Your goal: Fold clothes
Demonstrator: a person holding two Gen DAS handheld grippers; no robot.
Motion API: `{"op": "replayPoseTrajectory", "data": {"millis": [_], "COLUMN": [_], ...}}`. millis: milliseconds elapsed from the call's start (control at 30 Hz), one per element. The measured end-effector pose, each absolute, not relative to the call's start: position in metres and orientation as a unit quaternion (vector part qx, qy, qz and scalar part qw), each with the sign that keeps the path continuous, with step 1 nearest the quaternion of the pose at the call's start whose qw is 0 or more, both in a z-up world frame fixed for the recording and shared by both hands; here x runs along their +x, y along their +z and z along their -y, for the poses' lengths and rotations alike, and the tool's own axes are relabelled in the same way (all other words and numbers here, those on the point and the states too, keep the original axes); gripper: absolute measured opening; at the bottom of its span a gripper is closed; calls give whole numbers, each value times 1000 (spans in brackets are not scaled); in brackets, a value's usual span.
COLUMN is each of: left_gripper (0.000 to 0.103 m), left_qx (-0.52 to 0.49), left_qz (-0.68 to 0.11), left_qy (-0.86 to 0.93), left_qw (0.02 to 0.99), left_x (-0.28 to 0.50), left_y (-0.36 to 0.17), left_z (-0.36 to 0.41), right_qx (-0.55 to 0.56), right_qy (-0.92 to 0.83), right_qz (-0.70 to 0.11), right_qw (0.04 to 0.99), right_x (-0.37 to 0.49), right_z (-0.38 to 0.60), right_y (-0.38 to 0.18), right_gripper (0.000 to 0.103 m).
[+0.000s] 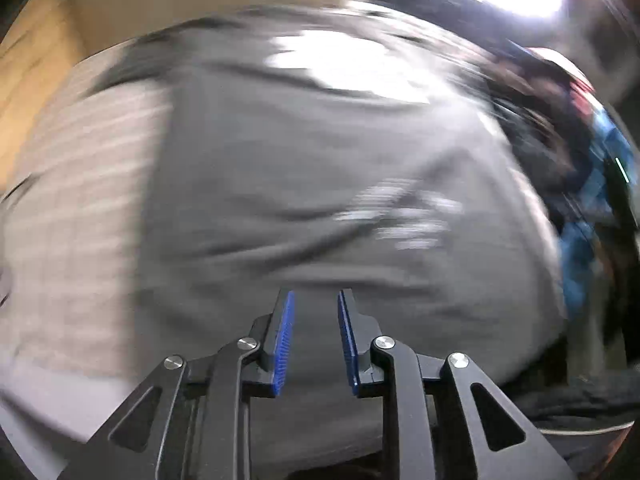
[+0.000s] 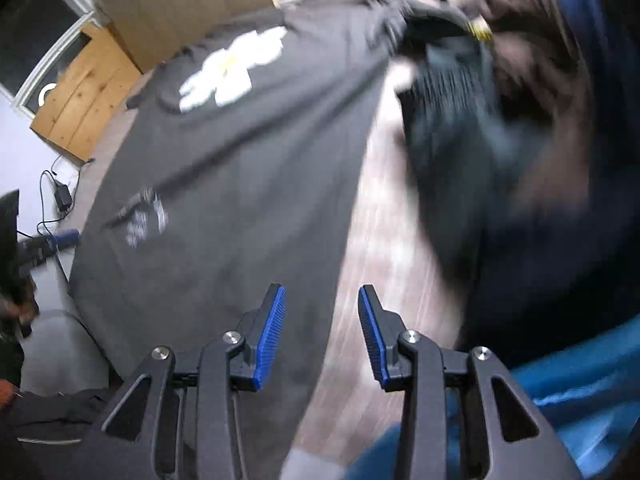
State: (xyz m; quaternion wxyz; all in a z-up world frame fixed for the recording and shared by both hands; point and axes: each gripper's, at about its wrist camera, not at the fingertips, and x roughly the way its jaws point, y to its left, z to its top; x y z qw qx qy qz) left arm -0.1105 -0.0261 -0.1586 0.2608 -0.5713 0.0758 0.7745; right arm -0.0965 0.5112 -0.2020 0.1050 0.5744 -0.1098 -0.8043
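Note:
A dark grey T-shirt (image 2: 240, 184) lies spread on the pale wood-grain table (image 2: 384, 232), with a large white print (image 2: 232, 68) near its far end and a small print (image 2: 146, 216) lower down. My right gripper (image 2: 322, 289) hangs open over the shirt's near right edge, with nothing between its blue pads. In the blurred left wrist view the same grey T-shirt (image 1: 300, 168) fills the frame. My left gripper (image 1: 317, 294) hovers above it with a narrow gap between the pads and no cloth in it.
A heap of dark garments (image 2: 452, 152) lies to the right of the shirt, with blue fabric (image 2: 580, 392) nearer me. A cardboard box (image 2: 180, 12) and a wooden panel (image 2: 88, 100) stand beyond the table. Cables (image 2: 60, 196) lie on the floor at the left.

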Motion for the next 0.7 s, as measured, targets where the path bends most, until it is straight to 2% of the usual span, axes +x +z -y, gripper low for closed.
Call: {"op": "replayPoseTrajectory", "data": {"millis": [67, 133, 233, 367, 567, 667, 700], "left_gripper": [22, 31, 35, 35, 34, 19, 6], "left_qx": [-563, -555, -551, -559, -547, -537, -533], "left_qz": [-61, -29, -1, -43, -122, -139, -147], "left_qy": [790, 798, 802, 797, 797, 800, 801], "left_qw": [235, 232, 231, 227, 223, 230, 231], "left_x": [-137, -169, -224, -266, -276, -274, -274], "left_y": [-159, -160, -174, -203, -220, -218, -217], "left_z": [52, 63, 61, 26, -8, -14, -16], "right_qx": [577, 566, 571, 574, 573, 570, 567], "right_qy": [-800, -812, -812, -815, -817, -818, -820], "right_qz": [128, 110, 91, 42, -8, -23, -31], "right_qw": [101, 91, 78, 71, 64, 64, 64], "right_x": [-85, -81, -84, -90, -91, -89, -88], "right_z": [-506, -498, -487, -469, -459, -457, -456], "right_y": [-213, -214, -213, -210, -212, -213, -213], "right_gripper": [38, 37, 38, 38, 37, 36, 33]}}
